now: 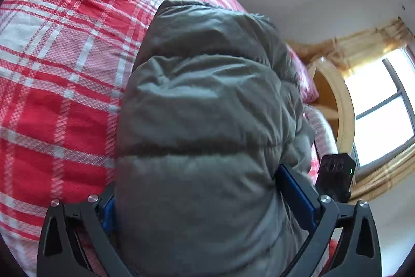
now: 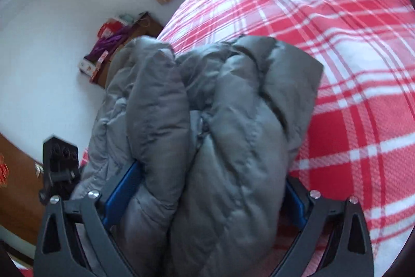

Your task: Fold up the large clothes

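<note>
Left claw (image 1: 207, 201) w/ blue pads (image 1: 298, 195) spread wide, thick fold of grey puffy jacket (image 1: 207, 108) filling the gap btwn them; pads sit against the fabric both sides, so it looks clamped on the jacket; right claw (image 2: 205, 196) also spread wide w/ bunched jacket (image 2: 207, 121) btwn its pads (image 2: 122, 188); fabric presses on both pads, looks gripped too, though can't be fully sure how tight. Jacket is bundled in rolls, lying on the bed on a red-and-white plaid blanket (image 1: 64, 69); blanket (image 2: 350, 82) also seen under the jacket in right view. Window (image 1: 381, 105) w/ yellowish curtains beyond the bed; boxes and clutter (image 2: 111, 43) by white wall.
</note>
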Demonstrator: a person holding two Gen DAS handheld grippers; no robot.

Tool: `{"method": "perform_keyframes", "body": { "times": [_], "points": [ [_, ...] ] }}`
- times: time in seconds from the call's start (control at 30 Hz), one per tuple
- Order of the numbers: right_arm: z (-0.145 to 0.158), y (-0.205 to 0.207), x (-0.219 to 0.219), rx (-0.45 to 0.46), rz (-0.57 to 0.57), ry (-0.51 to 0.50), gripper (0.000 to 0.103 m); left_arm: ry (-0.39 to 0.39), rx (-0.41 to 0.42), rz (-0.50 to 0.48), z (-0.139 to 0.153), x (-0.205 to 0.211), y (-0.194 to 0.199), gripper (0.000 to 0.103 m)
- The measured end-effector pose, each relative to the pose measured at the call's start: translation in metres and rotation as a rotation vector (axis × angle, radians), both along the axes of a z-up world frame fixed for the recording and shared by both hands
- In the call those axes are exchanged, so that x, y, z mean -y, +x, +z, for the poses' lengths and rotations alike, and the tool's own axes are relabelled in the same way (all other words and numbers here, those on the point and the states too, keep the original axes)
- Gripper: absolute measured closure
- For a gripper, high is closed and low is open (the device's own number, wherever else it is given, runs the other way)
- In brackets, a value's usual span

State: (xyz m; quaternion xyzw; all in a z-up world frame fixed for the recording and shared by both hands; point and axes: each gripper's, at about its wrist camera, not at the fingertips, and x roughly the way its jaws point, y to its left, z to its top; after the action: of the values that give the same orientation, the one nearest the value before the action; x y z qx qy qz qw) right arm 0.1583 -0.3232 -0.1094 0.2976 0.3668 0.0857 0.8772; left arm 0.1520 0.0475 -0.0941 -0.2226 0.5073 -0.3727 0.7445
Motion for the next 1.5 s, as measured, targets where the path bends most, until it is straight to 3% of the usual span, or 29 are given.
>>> {"method": "perform_keyframes", "body": {
  "times": [0.07, 0.17, 0.23, 0.43, 0.63, 0.77, 0.9, 1.17, 1.5],
  "points": [
    [0.001, 0.005, -0.011, -0.007, 0.026, -0.048, 0.009, 0.036, 0.051, -0.029, 0.006, 0.014, -0.008, 0.001],
    [0.003, 0.012, -0.028, -0.02, 0.072, -0.087, 0.035, 0.034, 0.086, -0.053, 0.016, 0.02, -0.02, 0.002],
    [0.004, 0.014, -0.036, -0.033, 0.122, -0.051, 0.055, 0.034, 0.108, -0.056, 0.027, 0.018, -0.031, 0.002],
    [0.02, 0.019, -0.083, -0.026, 0.231, -0.085, 0.069, 0.041, 0.179, 0.009, 0.054, -0.01, -0.053, 0.002],
    [0.042, 0.036, -0.141, 0.052, 0.337, 0.002, 0.072, 0.091, 0.249, 0.16, 0.093, -0.074, -0.06, 0.003],
    [0.064, 0.064, -0.198, 0.12, 0.444, 0.03, 0.072, 0.199, 0.324, 0.314, 0.124, -0.119, -0.059, 0.003],
    [0.084, 0.102, -0.263, 0.183, 0.555, 0.034, 0.072, 0.278, 0.361, 0.46, 0.134, -0.16, -0.049, 0.003],
    [0.073, 0.167, -0.356, 0.18, 0.686, 0.027, 0.073, 0.372, 0.281, 0.617, 0.102, -0.227, -0.014, 0.003],
    [0.031, 0.183, -0.36, 0.048, 0.635, 0.006, 0.07, 0.428, 0.124, 0.704, 0.052, -0.258, 0.015, 0.003]
  ]
}}
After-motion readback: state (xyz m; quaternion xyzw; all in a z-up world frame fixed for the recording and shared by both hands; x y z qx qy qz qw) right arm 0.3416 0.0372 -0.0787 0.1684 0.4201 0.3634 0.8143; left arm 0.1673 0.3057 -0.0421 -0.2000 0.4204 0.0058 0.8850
